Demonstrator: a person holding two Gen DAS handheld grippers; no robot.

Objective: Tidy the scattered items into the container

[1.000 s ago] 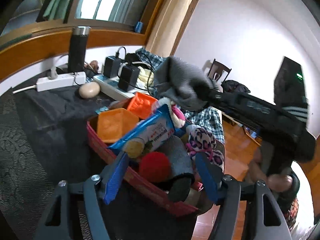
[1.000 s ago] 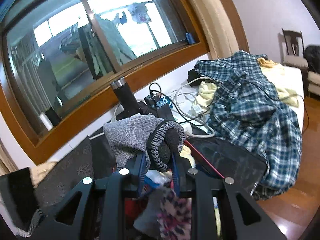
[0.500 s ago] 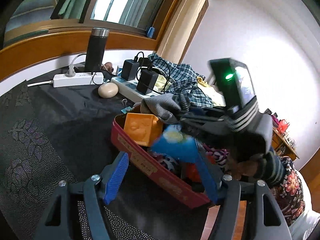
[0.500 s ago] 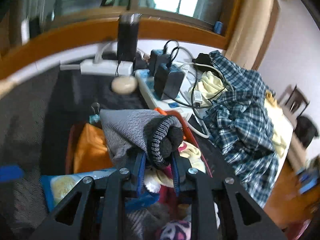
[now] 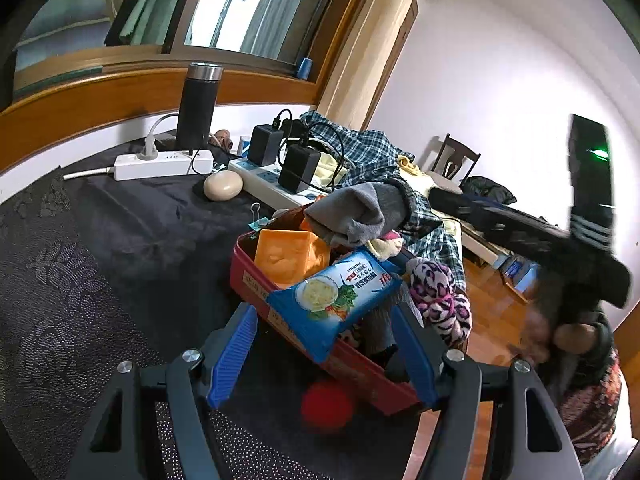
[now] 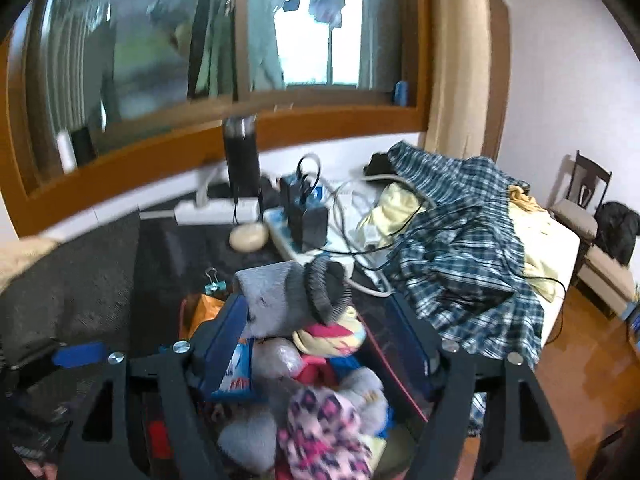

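Dark patterned table (image 5: 100, 248) under a wood-framed window (image 5: 160, 20). I list from the red container (image 5: 256, 280), heaped full at the table's edge. Grey sock (image 5: 360, 210): top of heap, long axis across the container. Snack packet (image 5: 336, 292): overhanging the near wall. Red ball (image 5: 327, 404): outside, just beside that wall, directly ahead of my left gripper (image 5: 324, 356), fingers apart, empty, nearer. Right gripper (image 6: 320, 344): apart, above the heap.
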